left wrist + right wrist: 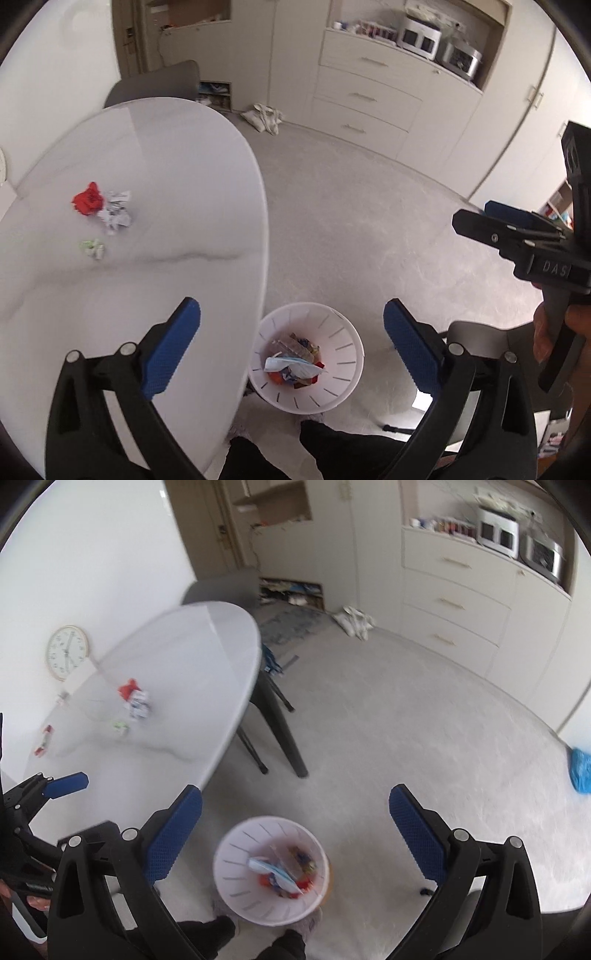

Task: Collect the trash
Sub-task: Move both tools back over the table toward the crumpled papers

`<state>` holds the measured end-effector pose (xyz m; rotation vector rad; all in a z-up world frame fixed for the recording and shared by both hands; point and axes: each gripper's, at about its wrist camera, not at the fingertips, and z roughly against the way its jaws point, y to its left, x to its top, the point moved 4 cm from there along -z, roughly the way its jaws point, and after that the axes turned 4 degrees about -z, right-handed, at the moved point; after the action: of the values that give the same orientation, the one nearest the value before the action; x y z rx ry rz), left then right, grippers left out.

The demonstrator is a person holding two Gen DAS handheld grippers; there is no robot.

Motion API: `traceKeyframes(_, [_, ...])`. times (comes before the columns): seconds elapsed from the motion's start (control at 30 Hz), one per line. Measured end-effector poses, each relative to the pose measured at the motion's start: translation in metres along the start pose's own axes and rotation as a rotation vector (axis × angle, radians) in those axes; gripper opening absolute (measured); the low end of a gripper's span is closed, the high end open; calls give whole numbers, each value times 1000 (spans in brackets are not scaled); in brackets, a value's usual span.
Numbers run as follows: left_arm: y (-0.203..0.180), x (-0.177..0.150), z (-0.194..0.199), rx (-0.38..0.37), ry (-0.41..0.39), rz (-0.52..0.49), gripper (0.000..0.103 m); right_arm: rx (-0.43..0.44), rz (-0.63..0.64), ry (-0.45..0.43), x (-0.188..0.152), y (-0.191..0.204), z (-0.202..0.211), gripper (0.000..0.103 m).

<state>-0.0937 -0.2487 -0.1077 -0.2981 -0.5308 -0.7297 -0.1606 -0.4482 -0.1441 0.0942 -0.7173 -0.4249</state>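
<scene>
Here, two grippers hang over one white bin. The left gripper has its two blue, bumpy pads wide apart, with nothing between them. The right gripper is the same — pads far apart, nothing held.

The bin is round plastic with thin slits in its wall. It stands upright on the pale floor, just beside the table's edge, its mouth facing up. Inside lies a heap of wrappers in white, blue and red; how many, I cannot tell.

The table is smooth, shiny and oval, white with faint grey lines. Three bits of trash sit on it, well away from the bin: one red crumpled piece, one white crumpled paper touching it, and one small green-and-white scrap near them. All three are scrunched lumps, so none points any clear way.

In the right wrist view — a blurry one — one round clock leans by the wall.
</scene>
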Motion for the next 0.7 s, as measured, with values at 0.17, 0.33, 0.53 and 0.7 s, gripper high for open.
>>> traceKeyframes(0.17, [66,-2,28,108,-59,99,95,86,61,-23,18,59,-9,100])
traceKeyframes(0.33, [126,-12,33,180,-54,190,95,151,103,-10,25,111,-22,101])
traceKeyframes(0.53, [175,-16,29,248,-65,236,95,198,147,5,36,163,-41,100])
traceKeyframes(0.7, [214,-11,-5,263,-27,277,95,212,169,11,51,192,-63,100])
